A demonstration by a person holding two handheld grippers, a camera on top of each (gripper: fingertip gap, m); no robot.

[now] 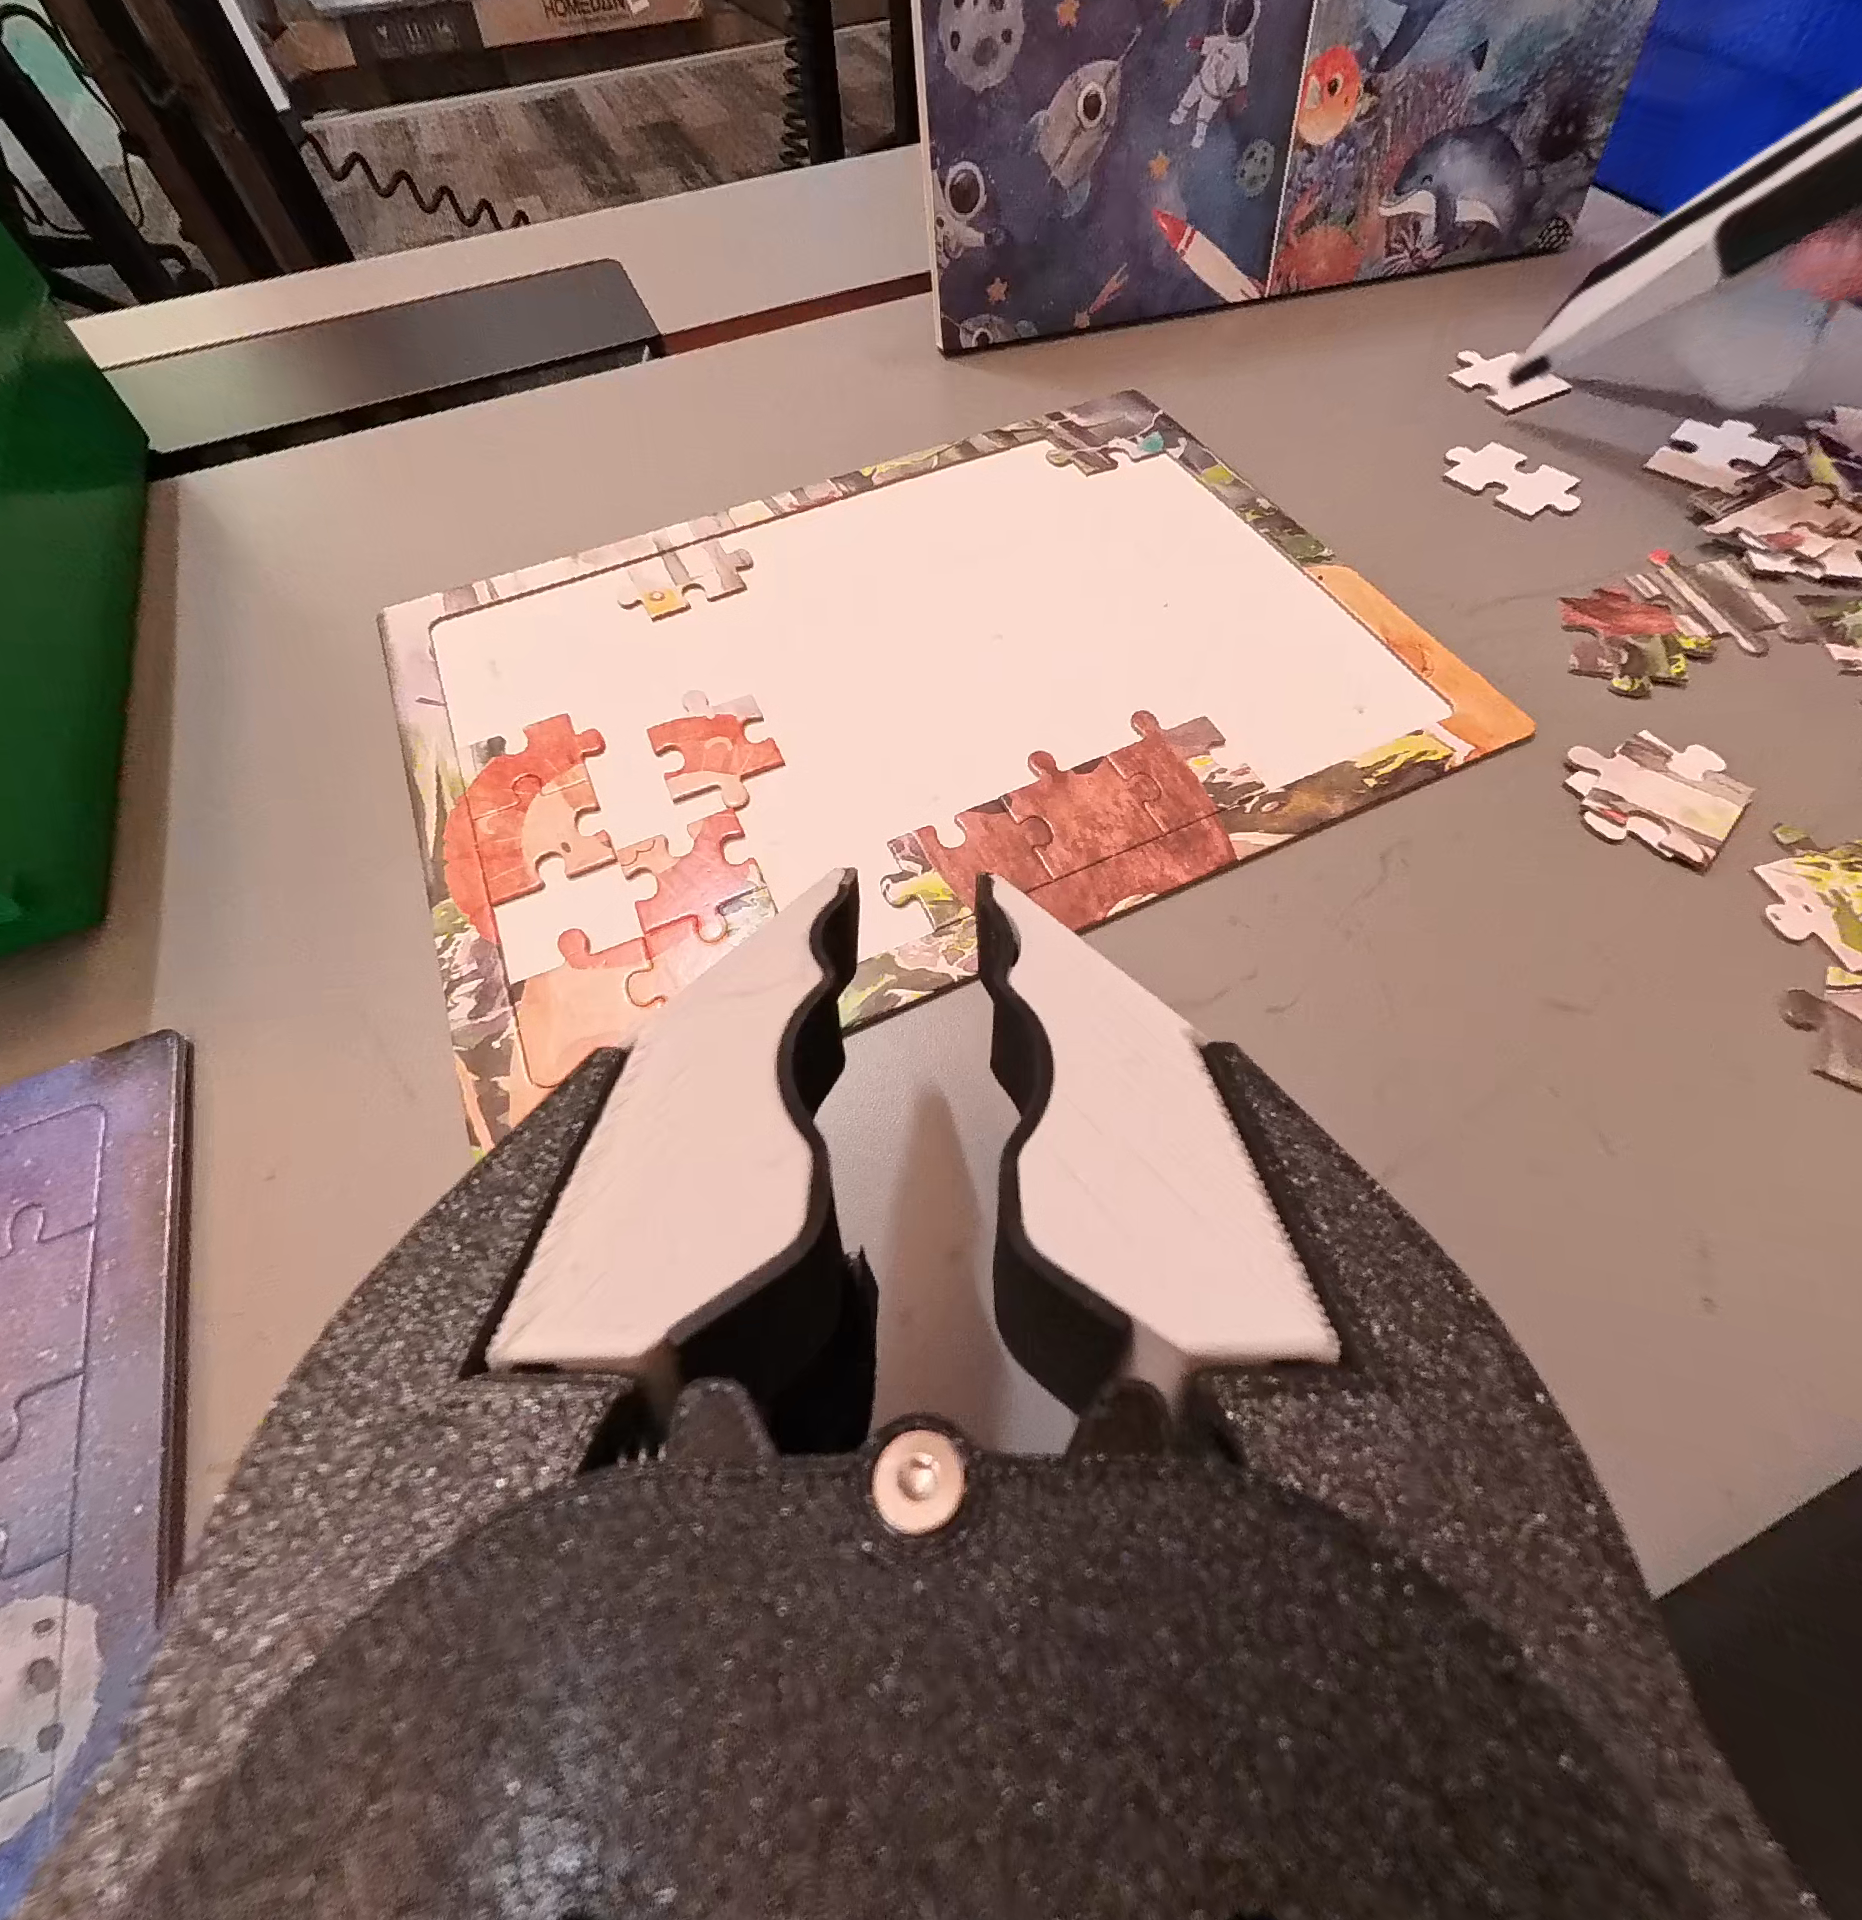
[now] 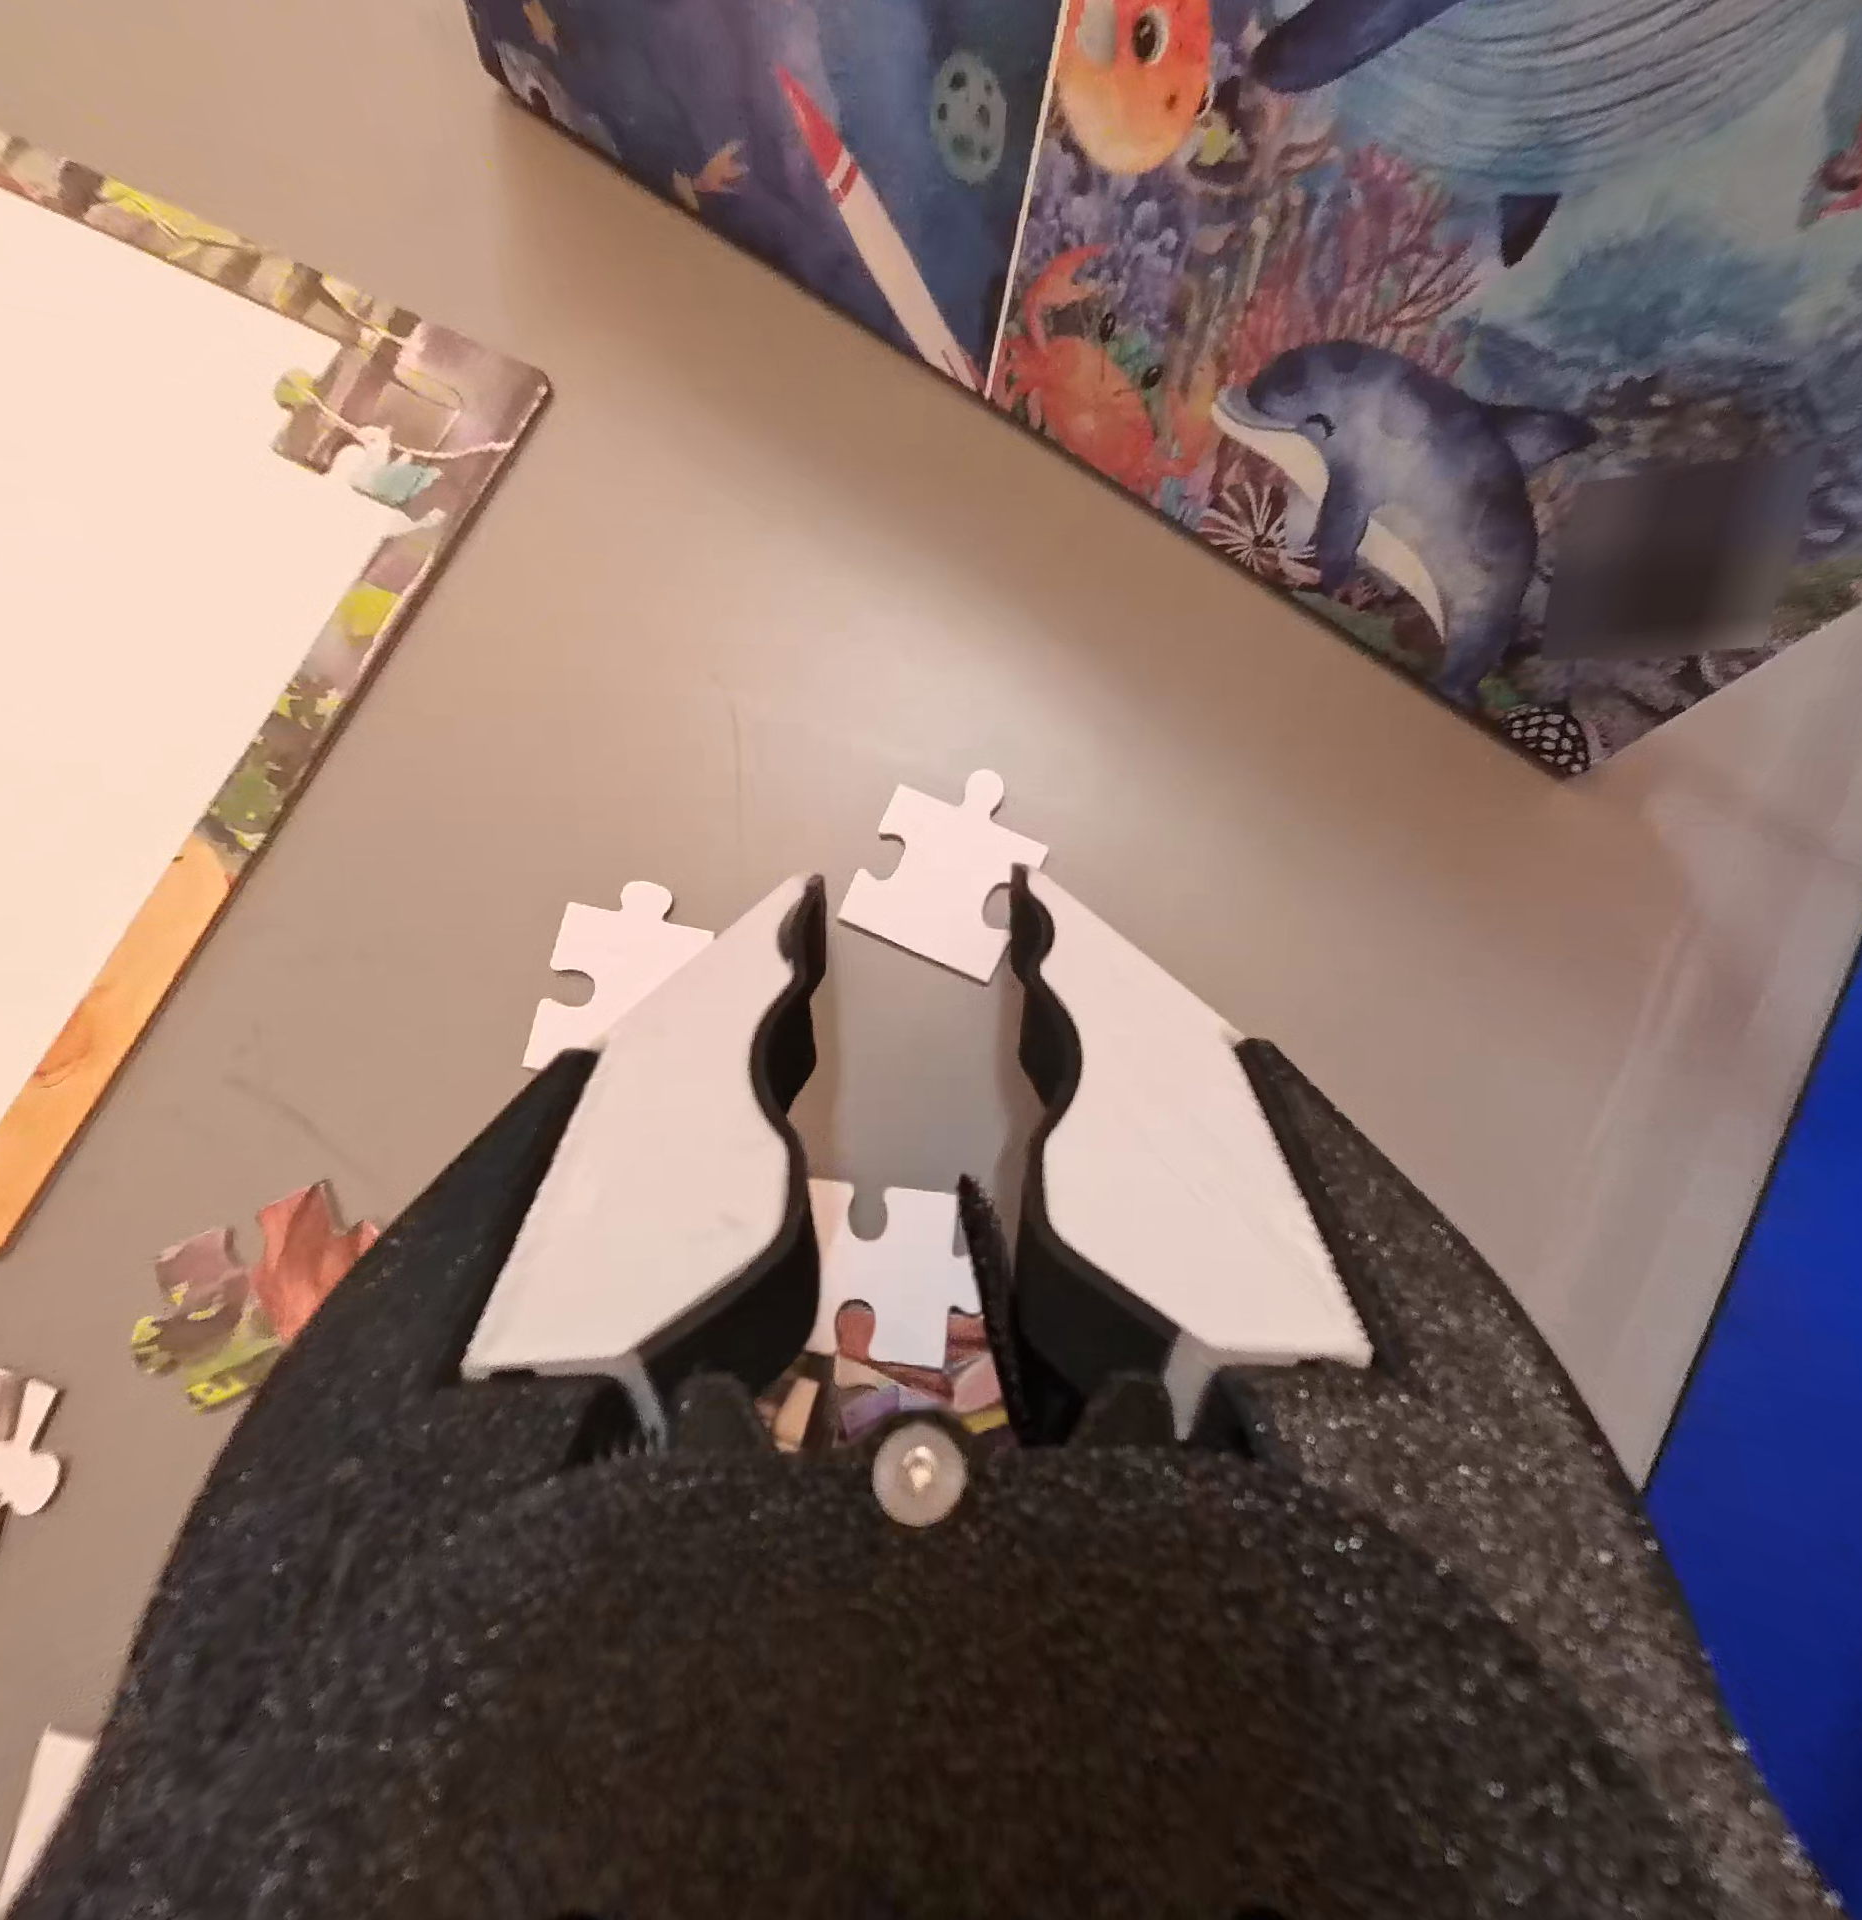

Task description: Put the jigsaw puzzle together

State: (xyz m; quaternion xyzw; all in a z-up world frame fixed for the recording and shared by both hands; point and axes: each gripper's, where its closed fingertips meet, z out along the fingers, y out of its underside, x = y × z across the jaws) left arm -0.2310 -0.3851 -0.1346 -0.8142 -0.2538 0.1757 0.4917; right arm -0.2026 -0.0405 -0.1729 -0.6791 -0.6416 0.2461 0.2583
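White face-down piece (image 2: 942, 878) half between spread right hand-held gripper (image 2: 919, 896); left hand-held gripper (image 1: 916, 894) parted, empty; neighbouring piece (image 2: 615, 961) part-hidden.

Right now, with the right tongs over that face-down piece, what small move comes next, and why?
Probably close the right tongs on the blank-side-up puzzle piece: the jaws stand open with one tip at its edge, and nothing is gripped. The puzzle tray is mostly unfilled.

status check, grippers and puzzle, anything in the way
Left gripper open, empty, over puzzle tray. Right gripper open, fingers straddling face-down white piece. Tray mostly unfilled. Nothing in the way.
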